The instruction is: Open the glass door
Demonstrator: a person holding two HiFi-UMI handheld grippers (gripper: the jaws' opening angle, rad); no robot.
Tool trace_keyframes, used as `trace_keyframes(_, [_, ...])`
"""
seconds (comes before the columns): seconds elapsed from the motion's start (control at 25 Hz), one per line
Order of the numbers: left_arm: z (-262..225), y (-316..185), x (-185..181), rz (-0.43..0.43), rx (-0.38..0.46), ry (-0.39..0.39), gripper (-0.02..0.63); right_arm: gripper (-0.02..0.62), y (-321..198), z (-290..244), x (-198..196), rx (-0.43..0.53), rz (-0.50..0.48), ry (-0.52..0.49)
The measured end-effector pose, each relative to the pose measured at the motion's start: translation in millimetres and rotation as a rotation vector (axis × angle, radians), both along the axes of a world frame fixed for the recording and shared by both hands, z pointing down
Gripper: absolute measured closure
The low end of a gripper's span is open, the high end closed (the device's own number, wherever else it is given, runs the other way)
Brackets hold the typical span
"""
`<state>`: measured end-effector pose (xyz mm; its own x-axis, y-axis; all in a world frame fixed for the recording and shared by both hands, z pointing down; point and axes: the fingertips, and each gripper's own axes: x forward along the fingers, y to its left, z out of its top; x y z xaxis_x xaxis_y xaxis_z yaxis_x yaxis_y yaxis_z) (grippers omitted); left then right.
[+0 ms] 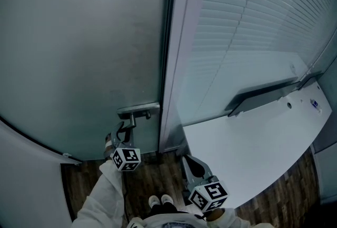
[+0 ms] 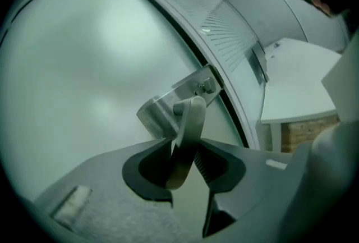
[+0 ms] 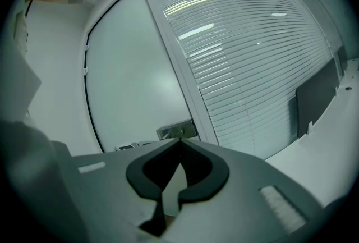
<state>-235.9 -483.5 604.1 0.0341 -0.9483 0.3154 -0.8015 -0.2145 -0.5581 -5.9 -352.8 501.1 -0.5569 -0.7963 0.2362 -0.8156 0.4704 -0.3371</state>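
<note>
The step in hand is the grip on the latch. The left hand-held gripper (image 2: 185, 153) is clamping the lever handle (image 2: 189, 124), its jaws pressing on both sides of the metal bar with no gap showing. The handle is sitting on a metal plate (image 2: 193, 86) at the right edge of the frosted glass door (image 1: 79, 53), right beside the door frame (image 1: 176, 53), and the door is lying shut against that frame. The lever is perhaps tilting downward, though the wide-angle distortion is making that hard to judge. The right hand-held gripper (image 1: 194, 165) is hanging low and well apart from the handle, its jaws closed together on nothing. The next move is probably calling for a downward turn of the lever, then a steady swing of the door without letting the bar slip.
</note>
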Motion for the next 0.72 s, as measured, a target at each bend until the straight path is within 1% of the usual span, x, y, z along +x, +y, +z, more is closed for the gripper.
trace_keyframes(0.04, [1, -1, 0, -0.004, -0.004, 0.031, 0.480, 0.592, -1, 0, 0, -0.001, -0.003, -0.001])
trace_keyframes(0.12, [1, -1, 0, -0.011, -0.006, 0.041, 0.480, 0.592, -1, 1, 0, -0.004, -0.009, -0.003])
trace_keyframes(0.56, [1, 9, 4, -0.008, -0.024, 0.009, 0.482, 0.592, 0, 1, 12, -0.011, -0.018, -0.026])
trace_keyframes(0.72, [-6, 14, 5, -0.004, -0.035, -0.021, 0.485, 0.592, 2, -6, 14, -0.013, -0.023, -0.032])
